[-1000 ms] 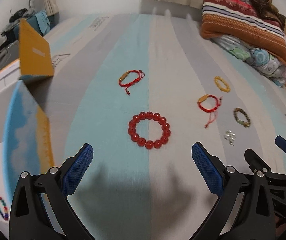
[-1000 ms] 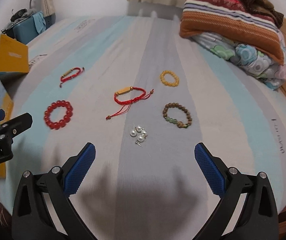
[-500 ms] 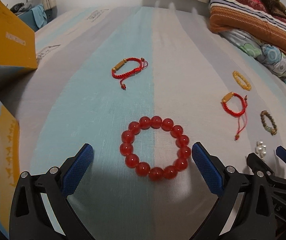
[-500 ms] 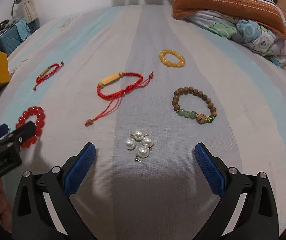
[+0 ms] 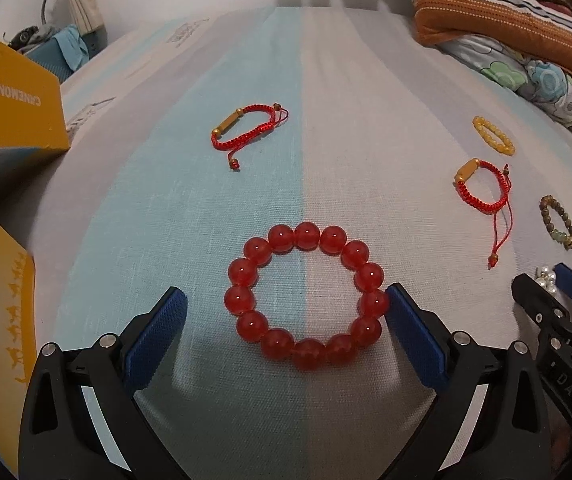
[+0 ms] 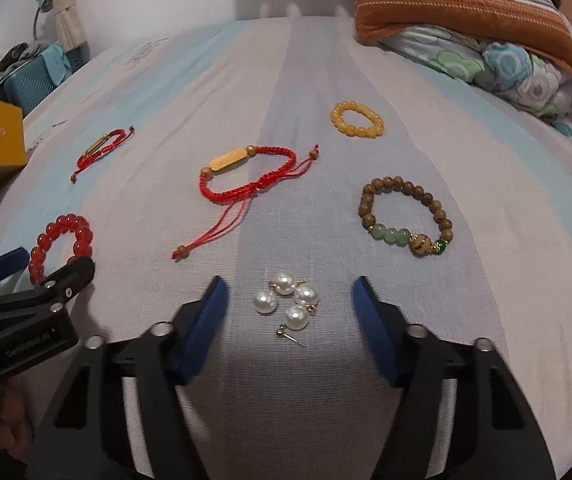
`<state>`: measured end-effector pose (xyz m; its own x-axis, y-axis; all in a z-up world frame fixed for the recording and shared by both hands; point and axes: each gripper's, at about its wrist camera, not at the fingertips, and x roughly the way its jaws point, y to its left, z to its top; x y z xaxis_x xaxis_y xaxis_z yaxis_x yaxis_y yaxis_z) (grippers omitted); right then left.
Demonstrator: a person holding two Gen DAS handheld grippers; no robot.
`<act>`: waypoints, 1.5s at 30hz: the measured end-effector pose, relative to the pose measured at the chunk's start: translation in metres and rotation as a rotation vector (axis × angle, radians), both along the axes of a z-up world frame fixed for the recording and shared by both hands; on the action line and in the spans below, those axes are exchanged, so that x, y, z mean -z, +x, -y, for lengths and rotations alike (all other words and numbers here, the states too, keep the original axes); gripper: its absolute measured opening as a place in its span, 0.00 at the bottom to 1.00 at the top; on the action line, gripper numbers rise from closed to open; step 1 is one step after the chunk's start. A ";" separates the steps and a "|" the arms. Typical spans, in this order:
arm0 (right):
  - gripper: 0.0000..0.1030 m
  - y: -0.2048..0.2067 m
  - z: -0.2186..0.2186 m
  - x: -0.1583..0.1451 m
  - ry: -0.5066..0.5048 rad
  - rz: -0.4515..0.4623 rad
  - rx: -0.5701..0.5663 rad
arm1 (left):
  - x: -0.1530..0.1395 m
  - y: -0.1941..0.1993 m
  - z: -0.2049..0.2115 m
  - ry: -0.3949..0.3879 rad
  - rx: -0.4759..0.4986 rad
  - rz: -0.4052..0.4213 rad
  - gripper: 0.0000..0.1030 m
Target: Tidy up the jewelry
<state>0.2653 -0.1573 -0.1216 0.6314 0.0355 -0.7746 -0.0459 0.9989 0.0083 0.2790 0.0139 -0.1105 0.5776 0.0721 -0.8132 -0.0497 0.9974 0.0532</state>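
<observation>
Both tongs have dropped closer. Left tongs [image 5: 286,320], apart, straddle the red bead bracelet [image 5: 305,301] at lower centre; its smooth beads may roll and slip out. Right tongs [image 6: 288,314], apart, flank the pearl earrings [image 6: 286,300]; one could stay behind. At the left edge, the yellow box [image 5: 10,116] is cut off.

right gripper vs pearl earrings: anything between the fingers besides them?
No. In the right wrist view only the pearl earrings lie between the right gripper fingers, on bare striped sheet.
</observation>
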 end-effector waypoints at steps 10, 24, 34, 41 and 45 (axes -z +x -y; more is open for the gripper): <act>0.22 -0.002 -0.006 0.000 -0.009 0.008 -0.035 | -0.005 -0.005 0.001 -0.028 0.058 -0.016 0.61; 0.12 -0.005 -0.004 -0.006 0.023 0.025 -0.041 | -0.013 -0.006 -0.012 -0.126 0.058 -0.034 0.26; 0.10 -0.007 -0.001 -0.011 0.053 0.022 -0.041 | -0.018 -0.008 -0.013 -0.142 0.054 -0.035 0.26; 0.10 -0.010 -0.002 -0.020 0.054 0.043 -0.046 | -0.025 -0.011 -0.014 -0.144 0.059 -0.026 0.20; 0.10 -0.012 -0.003 -0.025 0.055 0.053 -0.045 | -0.032 -0.013 -0.013 -0.143 0.068 -0.019 0.06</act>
<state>0.2538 -0.1544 -0.0965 0.6683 0.1063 -0.7363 -0.0923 0.9939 0.0597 0.2660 0.0273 -0.0783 0.5613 -0.0839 -0.8233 0.0183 0.9959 -0.0890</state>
